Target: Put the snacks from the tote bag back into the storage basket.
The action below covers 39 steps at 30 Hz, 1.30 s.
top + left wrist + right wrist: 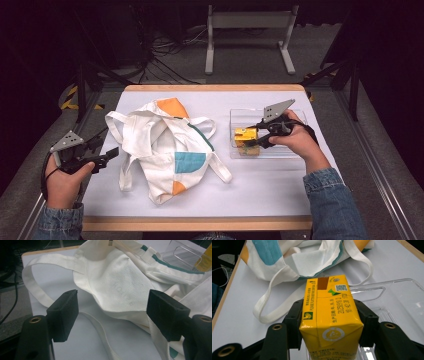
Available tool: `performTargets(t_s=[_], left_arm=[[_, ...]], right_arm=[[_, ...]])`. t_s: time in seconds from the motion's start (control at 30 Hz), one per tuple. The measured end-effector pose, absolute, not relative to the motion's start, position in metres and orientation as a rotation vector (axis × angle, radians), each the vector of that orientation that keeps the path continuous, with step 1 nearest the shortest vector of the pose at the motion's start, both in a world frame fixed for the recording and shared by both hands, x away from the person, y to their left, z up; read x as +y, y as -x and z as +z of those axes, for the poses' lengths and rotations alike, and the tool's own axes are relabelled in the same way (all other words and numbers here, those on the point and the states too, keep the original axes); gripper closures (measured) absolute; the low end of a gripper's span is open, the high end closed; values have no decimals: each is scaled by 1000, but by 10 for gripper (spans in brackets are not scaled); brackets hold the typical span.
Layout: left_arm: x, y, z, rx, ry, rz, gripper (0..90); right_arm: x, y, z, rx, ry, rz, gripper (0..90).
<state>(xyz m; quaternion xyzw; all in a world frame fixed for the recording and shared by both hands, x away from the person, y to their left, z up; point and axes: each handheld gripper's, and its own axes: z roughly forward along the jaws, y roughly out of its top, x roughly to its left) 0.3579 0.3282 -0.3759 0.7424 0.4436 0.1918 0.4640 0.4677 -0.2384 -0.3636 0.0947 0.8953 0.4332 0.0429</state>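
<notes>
Carton's (329, 315) printed top, right gripper view.

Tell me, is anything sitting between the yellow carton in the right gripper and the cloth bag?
Only the clear container's near wall. The right gripper is shut on the yellow carton over the container's left end; past that wall, bare white table runs to the tote bag. The bag's mouth looks collapsed, though.

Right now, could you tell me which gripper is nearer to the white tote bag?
Left. The left gripper sits open just beside the tote bag, while the right gripper is farther off at the clear tray, clamping a yellow carton.
</notes>
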Motion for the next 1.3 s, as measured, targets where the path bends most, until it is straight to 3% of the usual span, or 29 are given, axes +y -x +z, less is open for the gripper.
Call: performTargets(t_s=[0.5, 0.93, 1.07, 1.3], left_arm=[[331, -358, -375, 1107, -1793, 474, 265], [330, -359, -376, 1101, -1802, 472, 265], [329, -359, -376, 1101, -1808, 469, 265], [330, -359, -376, 1103, -1808, 467, 265]], right_arm=[[-253, -464, -361, 2740, -339, 1282, 481], [-257, -462, -344, 2637, -391, 1361, 348], [-259, -458, -332, 2583, -439, 1397, 271], [-265, -450, -315, 2490, -472, 1458, 240]])
